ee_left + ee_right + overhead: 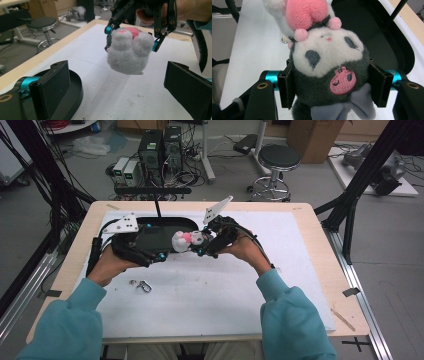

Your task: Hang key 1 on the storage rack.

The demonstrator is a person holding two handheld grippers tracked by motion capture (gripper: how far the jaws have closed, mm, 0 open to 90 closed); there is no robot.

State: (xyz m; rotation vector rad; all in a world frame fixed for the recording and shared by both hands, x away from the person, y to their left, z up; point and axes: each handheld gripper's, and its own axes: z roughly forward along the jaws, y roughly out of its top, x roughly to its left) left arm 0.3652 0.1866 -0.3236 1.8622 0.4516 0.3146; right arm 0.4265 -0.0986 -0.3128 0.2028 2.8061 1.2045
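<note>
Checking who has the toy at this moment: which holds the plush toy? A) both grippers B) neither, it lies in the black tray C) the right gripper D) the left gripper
C: the right gripper has its jaws pressed on the plush toy; the left gripper stands open below it.

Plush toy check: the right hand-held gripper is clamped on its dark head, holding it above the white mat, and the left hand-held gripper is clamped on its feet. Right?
Not quite. The left hand-held gripper is open, its jaws standing wide apart and short of the plush toy, as the left gripper view shows. The rest holds: the right hand-held gripper is clamped on the dark head, above the white mat.
</note>
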